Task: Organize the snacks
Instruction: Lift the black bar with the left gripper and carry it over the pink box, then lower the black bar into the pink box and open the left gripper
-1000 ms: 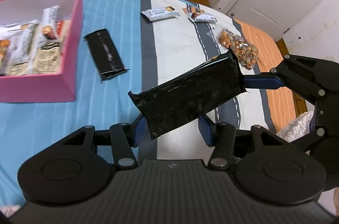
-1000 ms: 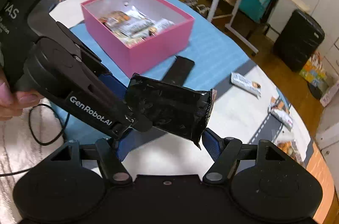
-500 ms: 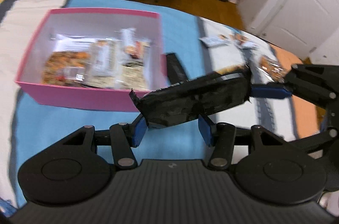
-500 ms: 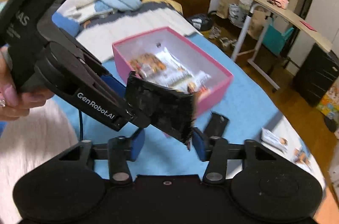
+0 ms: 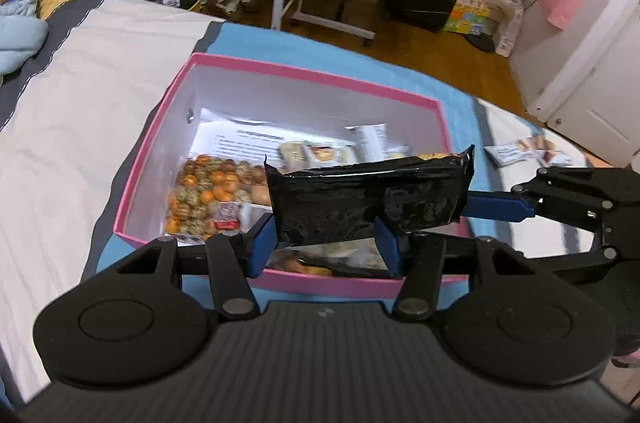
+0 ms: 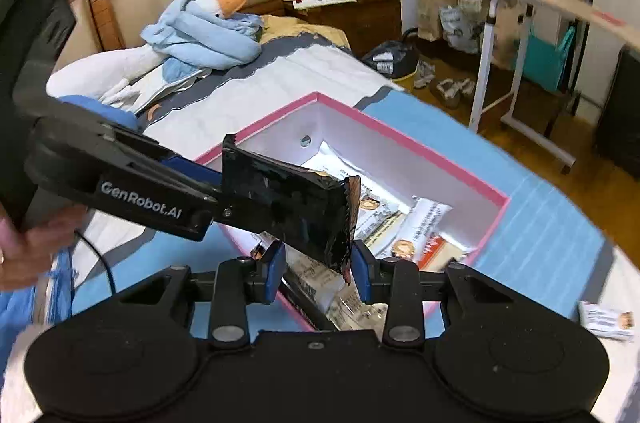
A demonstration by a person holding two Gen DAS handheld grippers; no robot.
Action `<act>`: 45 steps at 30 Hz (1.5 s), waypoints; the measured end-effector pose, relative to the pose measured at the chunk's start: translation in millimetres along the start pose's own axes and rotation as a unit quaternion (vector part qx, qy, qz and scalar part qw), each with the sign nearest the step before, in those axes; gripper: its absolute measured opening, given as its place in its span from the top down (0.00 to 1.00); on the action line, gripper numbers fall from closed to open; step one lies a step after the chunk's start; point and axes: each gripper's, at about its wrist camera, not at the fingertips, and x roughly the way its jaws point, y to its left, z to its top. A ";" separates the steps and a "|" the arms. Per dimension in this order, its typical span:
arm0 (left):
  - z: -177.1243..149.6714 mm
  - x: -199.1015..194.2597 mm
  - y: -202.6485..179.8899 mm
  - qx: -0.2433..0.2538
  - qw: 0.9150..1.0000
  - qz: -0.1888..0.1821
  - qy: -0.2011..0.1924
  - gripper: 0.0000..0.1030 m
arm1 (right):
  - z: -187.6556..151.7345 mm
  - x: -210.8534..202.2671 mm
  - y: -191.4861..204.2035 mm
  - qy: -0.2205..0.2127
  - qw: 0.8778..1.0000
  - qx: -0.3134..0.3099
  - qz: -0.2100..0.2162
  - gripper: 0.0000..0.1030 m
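Open pink cardboard box with white inside (image 5: 280, 281) sits on the blue-and-white bedspread (image 5: 80, 143), already loaded with packets, incl. a clear bag of orange and speckled coated nuts (image 5: 204, 199) near-left. Black glossy foil snack packet (image 5: 360, 199) hangs over the box, gripped at both ends: left gripper (image 5: 324, 243) clamps its left end, right gripper (image 6: 316, 267) has just been closing, pads now on the right end. Judgement: light, crinkly, slippery foil (contents probably crushable). Hold the flat body, not the crimped seal.

Black packet (image 5: 366, 201) hides box (image 5: 312, 79) snacks; labels blurred.
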 end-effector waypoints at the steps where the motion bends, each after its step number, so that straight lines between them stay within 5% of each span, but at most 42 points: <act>1: 1.0 5.4 3.3 0.002 1.000 0.005 0.000 0.49 | 0.8 8.5 -1.0 0.006 1.000 0.005 0.002 0.60; 8: 2.4 29.7 14.1 0.012 0.999 0.044 -0.006 0.45 | 5.4 48.7 -0.3 0.030 1.000 0.003 0.001 0.58; 13: -1.3 21.5 15.9 0.011 0.999 0.033 -0.022 0.44 | 0.8 42.7 -8.8 0.053 0.998 0.016 -0.005 0.56; 32: -10.8 -78.5 -56.6 0.081 0.995 -0.004 -0.055 0.36 | -9.5 -133.8 -51.0 0.028 0.998 0.011 -0.052 0.44; 45: -10.6 -65.0 -155.4 0.146 0.985 -0.068 -0.054 0.28 | -41.1 -198.4 -106.1 -0.014 0.993 0.015 -0.114 0.26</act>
